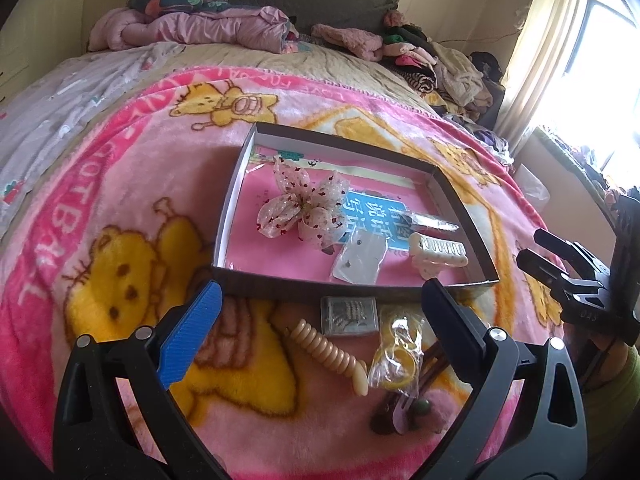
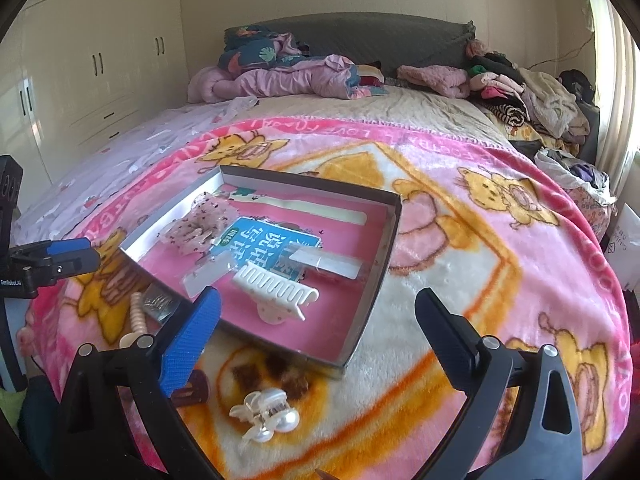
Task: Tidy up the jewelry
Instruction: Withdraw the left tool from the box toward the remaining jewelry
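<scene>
We are holding both tools released: the left gripper (image 1: 322,312) is standing wide with nothing between its jaws, and the right gripper (image 2: 318,320) is likewise spread and empty. Below the left one, on the pink blanket (image 1: 120,184), a beige spiral hair clip (image 1: 328,350), a small bag of yellow rings (image 1: 396,356) and a little grey packet (image 1: 349,315) are lying just outside the shallow box (image 1: 352,288). Near the right one a pearl claw clip (image 2: 266,414) is waiting on the blanket, while a white comb clip (image 2: 280,292) and a sheer flower bow (image 1: 300,206) are already resting inside the box. To do the next pick well, we are judging it best to straddle one loose piece squarely, press slightly into the soft pile, and close on its rigid body rather than on crinkly plastic. Both grippers are angling downward toward the bed, side by side, clear of the box wall.
</scene>
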`<action>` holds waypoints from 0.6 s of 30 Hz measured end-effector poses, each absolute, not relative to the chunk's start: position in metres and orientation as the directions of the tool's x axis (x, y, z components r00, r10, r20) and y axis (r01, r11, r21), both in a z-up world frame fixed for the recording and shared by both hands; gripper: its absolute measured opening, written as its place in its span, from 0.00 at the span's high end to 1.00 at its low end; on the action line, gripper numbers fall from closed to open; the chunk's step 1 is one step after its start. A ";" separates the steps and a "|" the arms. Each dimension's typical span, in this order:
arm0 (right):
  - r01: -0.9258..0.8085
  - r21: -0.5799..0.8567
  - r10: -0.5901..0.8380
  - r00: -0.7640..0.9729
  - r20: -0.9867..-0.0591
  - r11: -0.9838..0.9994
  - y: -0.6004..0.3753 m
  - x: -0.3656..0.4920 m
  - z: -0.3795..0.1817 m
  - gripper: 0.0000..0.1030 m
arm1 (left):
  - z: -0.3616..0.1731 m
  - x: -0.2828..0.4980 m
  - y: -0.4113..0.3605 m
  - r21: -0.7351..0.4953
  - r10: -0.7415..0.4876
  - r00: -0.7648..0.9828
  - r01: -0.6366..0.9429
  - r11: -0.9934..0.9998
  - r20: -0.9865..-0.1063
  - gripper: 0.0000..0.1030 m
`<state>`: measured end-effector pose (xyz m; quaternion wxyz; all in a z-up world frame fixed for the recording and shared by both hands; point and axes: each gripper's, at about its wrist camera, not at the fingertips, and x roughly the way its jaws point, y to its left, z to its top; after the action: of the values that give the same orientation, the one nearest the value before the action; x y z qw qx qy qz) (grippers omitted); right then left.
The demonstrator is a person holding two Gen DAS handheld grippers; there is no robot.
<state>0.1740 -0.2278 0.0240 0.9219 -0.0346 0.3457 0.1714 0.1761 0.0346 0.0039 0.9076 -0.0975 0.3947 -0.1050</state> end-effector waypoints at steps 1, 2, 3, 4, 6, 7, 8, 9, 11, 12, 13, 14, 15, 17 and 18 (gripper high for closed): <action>-0.340 0.054 0.293 0.703 -0.648 0.939 -0.228 0.172 0.025 0.08 | 0.004 0.174 0.035 -0.260 -0.267 0.668 0.114 0.959 -0.695 0.11; -0.343 0.054 0.294 0.703 -0.648 0.938 -0.228 0.169 0.026 0.08 | 0.005 0.172 0.035 -0.259 -0.266 0.670 0.114 0.959 -0.693 0.11; -0.343 0.053 0.294 0.704 -0.647 0.938 -0.228 0.167 0.026 0.08 | 0.006 0.170 0.035 -0.258 -0.265 0.672 0.113 0.959 -0.691 0.11; -0.345 0.053 0.296 0.704 -0.646 0.937 -0.227 0.164 0.027 0.08 | 0.007 0.168 0.036 -0.257 -0.264 0.675 0.113 0.960 -0.689 0.11; -0.349 0.050 0.298 0.707 -0.641 0.936 -0.227 0.159 0.028 0.08 | 0.009 0.164 0.036 -0.253 -0.261 0.680 0.113 0.961 -0.686 0.11; -0.351 0.049 0.299 0.707 -0.641 0.935 -0.227 0.157 0.028 0.08 | 0.010 0.162 0.036 -0.251 -0.259 0.682 0.113 0.961 -0.684 0.11; -0.353 0.048 0.300 0.707 -0.640 0.934 -0.227 0.155 0.028 0.08 | 0.010 0.160 0.036 -0.251 -0.258 0.684 0.112 0.962 -0.682 0.11; -0.356 0.046 0.301 0.706 -0.641 0.934 -0.226 0.153 0.028 0.08 | 0.010 0.158 0.037 -0.251 -0.258 0.685 0.113 0.961 -0.681 0.11; -0.361 0.043 0.303 0.705 -0.642 0.931 -0.226 0.149 0.029 0.08 | 0.010 0.155 0.037 -0.250 -0.256 0.687 0.111 0.962 -0.680 0.11; -0.364 0.042 0.305 0.703 -0.642 0.930 -0.225 0.148 0.029 0.08 | 0.010 0.153 0.037 -0.248 -0.255 0.687 0.112 0.962 -0.680 0.11; -0.369 0.039 0.307 0.703 -0.642 0.928 -0.225 0.145 0.029 0.08 | 0.010 0.152 0.037 -0.246 -0.254 0.688 0.112 0.963 -0.680 0.11; -0.372 0.037 0.308 0.703 -0.641 0.927 -0.225 0.143 0.029 0.08 | 0.010 0.152 0.037 -0.247 -0.254 0.687 0.111 0.963 -0.681 0.11; -0.376 0.033 0.308 0.703 -0.641 0.926 -0.225 0.140 0.029 0.08 | 0.009 0.151 0.037 -0.246 -0.253 0.686 0.111 0.963 -0.682 0.11; -0.382 0.029 0.311 0.703 -0.640 0.924 -0.224 0.136 0.029 0.08 | 0.009 0.148 0.037 -0.242 -0.250 0.686 0.110 0.964 -0.683 0.11; -0.386 0.029 0.314 0.701 -0.641 0.922 -0.224 0.134 0.029 0.08 | 0.008 0.146 0.037 -0.242 -0.250 0.685 0.110 0.964 -0.684 0.11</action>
<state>0.1336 -0.2240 0.0285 0.9206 -0.0538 0.3368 0.1902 0.1456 0.0370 0.0079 0.9135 -0.0908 0.3841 -0.0986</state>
